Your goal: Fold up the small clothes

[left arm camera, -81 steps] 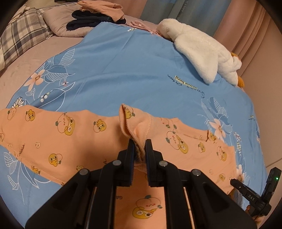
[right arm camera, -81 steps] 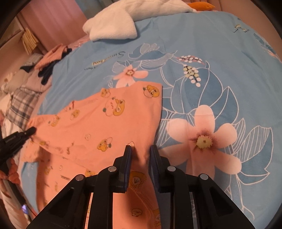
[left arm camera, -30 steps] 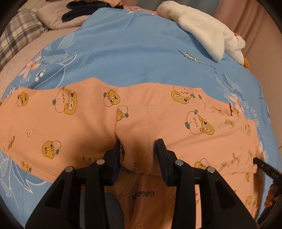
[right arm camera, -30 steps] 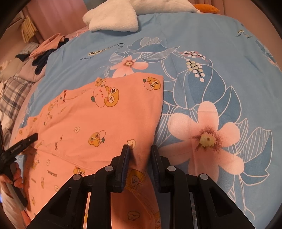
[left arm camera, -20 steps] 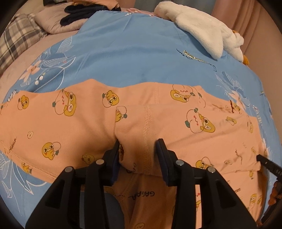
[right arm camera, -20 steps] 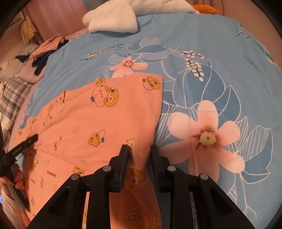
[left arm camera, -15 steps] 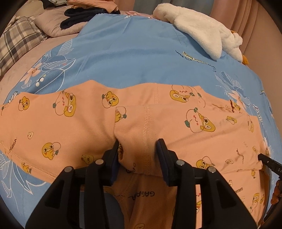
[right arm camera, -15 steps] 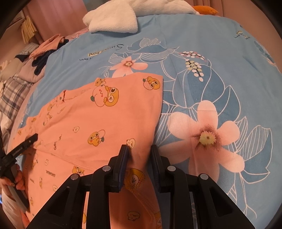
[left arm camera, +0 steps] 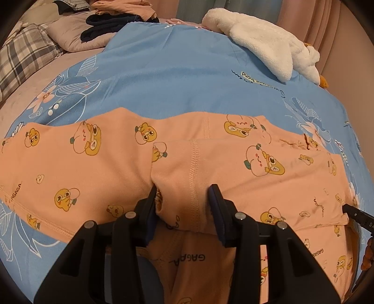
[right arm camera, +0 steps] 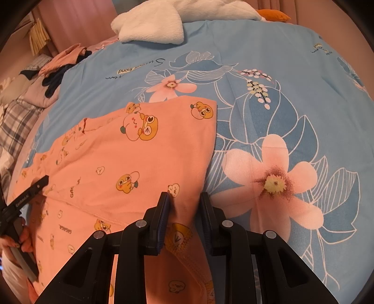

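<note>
An orange child's garment (left arm camera: pixel 93 168) printed with cartoon peaches lies spread on a blue floral bedsheet (left arm camera: pixel 175 81). One layer is folded over another along a stitched seam. My left gripper (left arm camera: pixel 183 198) is open, its jaws wide apart around the folded fabric near the seam. The same garment (right arm camera: pixel 131 163) fills the left of the right wrist view. My right gripper (right arm camera: pixel 184 203) is open, its jaws straddling the garment's right edge. The fabric lies loose between the jaws. The left gripper's tip shows at that view's left edge.
A white fluffy plush duck (left arm camera: pixel 264 44) lies at the sheet's far edge, also in the right wrist view (right arm camera: pixel 152 25). Stacked dark and orange clothes (left arm camera: pixel 116 21) sit on a pillow far left, beside a plaid pillow (left arm camera: pixel 23 56). Pink curtains hang behind.
The left gripper, earlier shut on a raised bunch of fabric, has laid it down as a fold and opened. The right gripper's jaws have widened over the last second.
</note>
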`<control>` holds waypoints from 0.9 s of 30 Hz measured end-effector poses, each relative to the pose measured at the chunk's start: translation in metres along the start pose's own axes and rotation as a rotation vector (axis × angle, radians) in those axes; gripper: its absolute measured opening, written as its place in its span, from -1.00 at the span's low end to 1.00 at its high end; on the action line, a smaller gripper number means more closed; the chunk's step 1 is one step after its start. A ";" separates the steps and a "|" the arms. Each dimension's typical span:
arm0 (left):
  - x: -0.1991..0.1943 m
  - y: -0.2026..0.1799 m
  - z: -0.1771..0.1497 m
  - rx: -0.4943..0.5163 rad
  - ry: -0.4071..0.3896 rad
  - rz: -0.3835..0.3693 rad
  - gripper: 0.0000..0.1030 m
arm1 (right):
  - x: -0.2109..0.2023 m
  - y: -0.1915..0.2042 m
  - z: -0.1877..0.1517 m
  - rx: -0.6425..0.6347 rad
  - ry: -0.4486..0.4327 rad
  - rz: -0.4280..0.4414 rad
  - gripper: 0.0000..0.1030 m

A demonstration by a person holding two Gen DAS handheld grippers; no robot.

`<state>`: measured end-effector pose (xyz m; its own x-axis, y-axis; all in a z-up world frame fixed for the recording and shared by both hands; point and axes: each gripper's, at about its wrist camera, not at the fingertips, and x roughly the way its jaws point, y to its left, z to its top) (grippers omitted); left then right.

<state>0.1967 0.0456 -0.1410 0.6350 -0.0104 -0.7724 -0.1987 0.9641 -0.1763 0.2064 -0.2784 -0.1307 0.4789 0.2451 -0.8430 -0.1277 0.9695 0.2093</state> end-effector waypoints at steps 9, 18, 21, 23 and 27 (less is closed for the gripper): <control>0.001 -0.002 0.003 0.011 0.021 0.011 -0.19 | 0.001 0.002 0.001 -0.016 0.003 -0.007 -0.52; -0.040 0.011 0.013 -0.031 0.073 -0.121 0.34 | 0.000 0.010 -0.003 -0.036 -0.019 -0.052 -0.52; -0.075 0.029 0.019 -0.037 -0.009 -0.114 0.65 | -0.004 0.012 0.001 -0.016 -0.003 -0.082 -0.47; -0.093 0.044 0.026 -0.044 -0.055 -0.107 0.79 | -0.014 0.015 0.005 0.018 0.003 -0.097 -0.22; -0.121 0.084 0.042 -0.097 -0.141 -0.041 0.88 | -0.056 0.031 0.007 0.074 -0.090 -0.078 0.43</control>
<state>0.1349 0.1389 -0.0367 0.7411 -0.0058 -0.6714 -0.2370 0.9333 -0.2697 0.1817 -0.2616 -0.0736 0.5610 0.1655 -0.8111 -0.0242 0.9827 0.1838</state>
